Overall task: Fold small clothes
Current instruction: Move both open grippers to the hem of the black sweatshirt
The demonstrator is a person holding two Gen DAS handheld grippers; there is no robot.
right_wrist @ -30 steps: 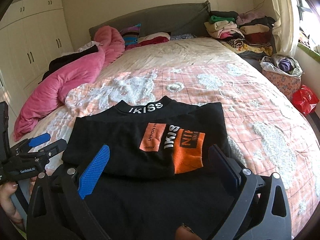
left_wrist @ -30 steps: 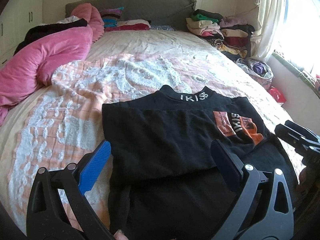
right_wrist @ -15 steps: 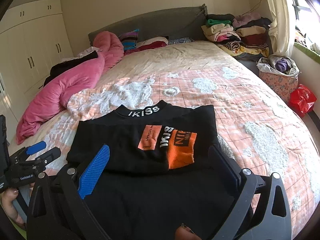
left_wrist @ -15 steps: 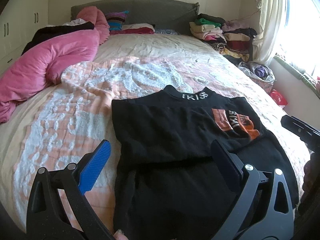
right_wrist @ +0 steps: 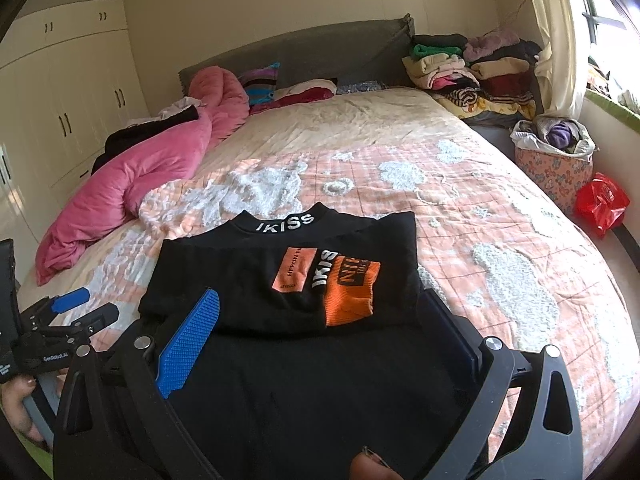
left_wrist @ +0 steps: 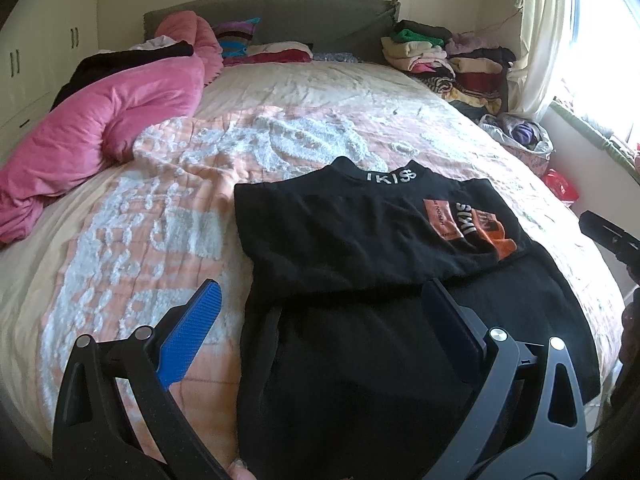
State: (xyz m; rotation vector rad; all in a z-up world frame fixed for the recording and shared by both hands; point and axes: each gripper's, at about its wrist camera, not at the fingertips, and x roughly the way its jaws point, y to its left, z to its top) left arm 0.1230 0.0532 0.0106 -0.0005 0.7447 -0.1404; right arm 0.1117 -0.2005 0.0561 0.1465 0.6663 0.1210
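A black shirt (right_wrist: 280,280) lay half folded on the bed (right_wrist: 500,240). The left tool (left_wrist: 320,312) and the right tool (right_wrist: 320,320) were both wide apart above it, holding nothing.

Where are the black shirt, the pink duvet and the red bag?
black shirt (right_wrist: 248,284): right wrist view, plain chest fabric.
pink duvet (left_wrist: 132,112): left wrist view, middle of the roll.
red bag (right_wrist: 600,202): right wrist view, its front.

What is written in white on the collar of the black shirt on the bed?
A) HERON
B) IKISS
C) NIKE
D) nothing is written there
B: the collar of the black shirt shows the white letters IKISS in both views.
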